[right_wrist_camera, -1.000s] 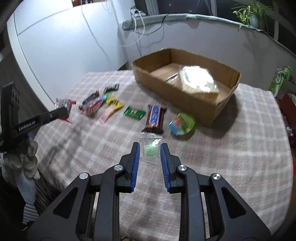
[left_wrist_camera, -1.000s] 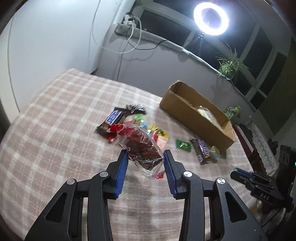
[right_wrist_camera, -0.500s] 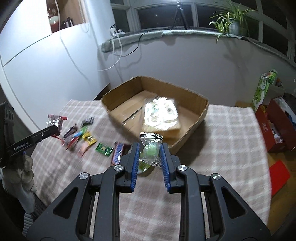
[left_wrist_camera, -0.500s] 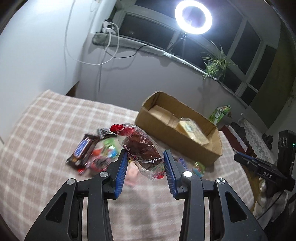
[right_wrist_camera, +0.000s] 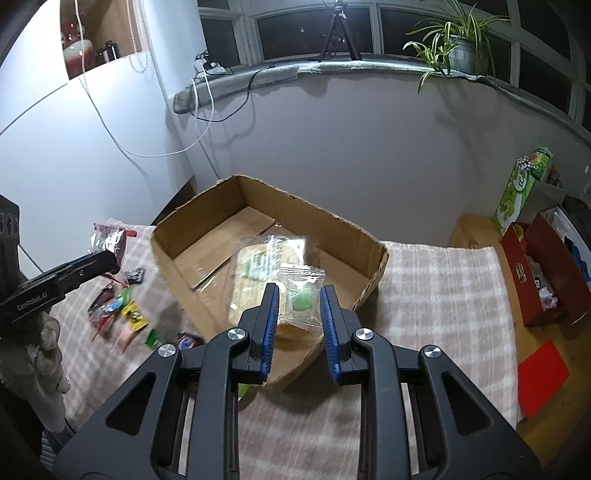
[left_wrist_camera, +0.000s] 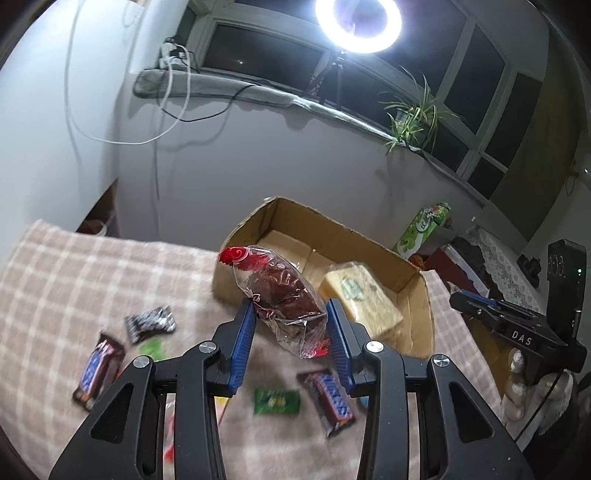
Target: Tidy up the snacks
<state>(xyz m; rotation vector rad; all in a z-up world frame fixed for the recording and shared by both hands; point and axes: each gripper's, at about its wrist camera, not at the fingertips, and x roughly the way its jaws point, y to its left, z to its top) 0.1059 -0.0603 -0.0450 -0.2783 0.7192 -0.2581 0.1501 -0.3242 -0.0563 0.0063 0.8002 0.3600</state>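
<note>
- Clear crinkly wrapper with a dark brown cake (left_wrist_camera: 286, 295) inside, red serrated end at the top, clamped between the ribbed blue pads of the left tongs (left_wrist_camera: 290, 334) and held in the air just in front of the near wall of the cardboard box (left_wrist_camera: 417, 291).
- Small transparent sachet with a pale green sweet (right_wrist_camera: 301, 295), flat and square with a crimped top edge, pinched by the nearly closed right tongs (right_wrist_camera: 297, 326) above the near corner of the box.
- Box of plain brown corrugated board, shallow, rectangular, open on top, rough torn rim; inside, a glossy plastic-wrapped yellowish block (left_wrist_camera: 360, 297) lying toward the near right end.
- On the worktop (left_wrist_camera: 74, 280), covered with a soft beige and white checked cloth, loose snacks left of and near the box: a brown chocolate bar with blue lettering (left_wrist_camera: 332, 398), a flat green packet (left_wrist_camera: 277, 401), a second brown bar (left_wrist_camera: 98, 371) at the left, a black crinkled wrapper (left_wrist_camera: 149, 323) beyond it.
- Both tongs matte black plastic with round silver screws.
- Far side: smooth grey curved wall, window sill with a spider plant (right_wrist_camera: 448, 44) in a pot, glowing ring light (left_wrist_camera: 357, 24) on a tripod, white cables (left_wrist_camera: 162, 96) hanging down the wall.
- To the right, off the worktop, a tall green carton (right_wrist_camera: 519, 190) and a red box (right_wrist_camera: 541, 273) of oddments.
</note>
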